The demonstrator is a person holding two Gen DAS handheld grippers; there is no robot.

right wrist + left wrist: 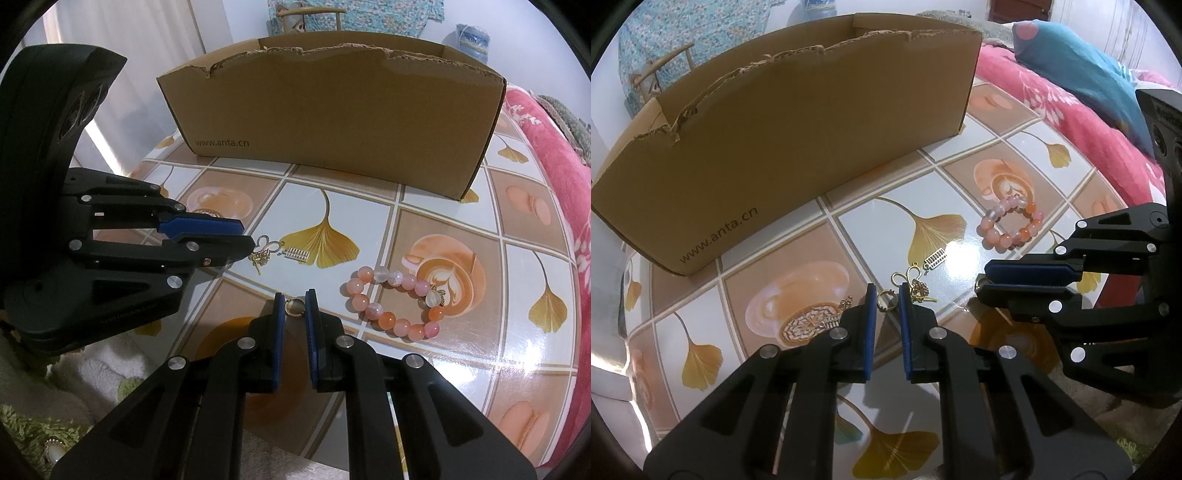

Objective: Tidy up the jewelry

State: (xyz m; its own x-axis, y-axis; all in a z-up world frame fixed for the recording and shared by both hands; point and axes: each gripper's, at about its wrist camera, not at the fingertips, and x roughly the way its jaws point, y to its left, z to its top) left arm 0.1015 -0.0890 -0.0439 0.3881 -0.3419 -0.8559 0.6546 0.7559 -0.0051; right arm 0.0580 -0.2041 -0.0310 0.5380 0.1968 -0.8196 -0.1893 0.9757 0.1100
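Each wrist view catches something the other misses. The left hand-held gripper [887, 295] has its blue pads nipped onto a small gold ring [885, 300] just above the desk [945, 192], and only that view shows a gold filigree piece [812, 325] lying left of its fingers; from the right side the gripper body hides it. The right hand-held gripper [294, 300] is pinching a gold ring with a round stone [295, 307], which the left view barely shows, side-on at the tips. Both views catch the pink and orange bead bracelet [395, 301] lying flat on the patterned desk, glossy beads with a little gold charm, a gold butterfly chain [264, 251] and silver abacus charm [295, 254] near it, and the torn-edged cardboard box [332, 122] behind.
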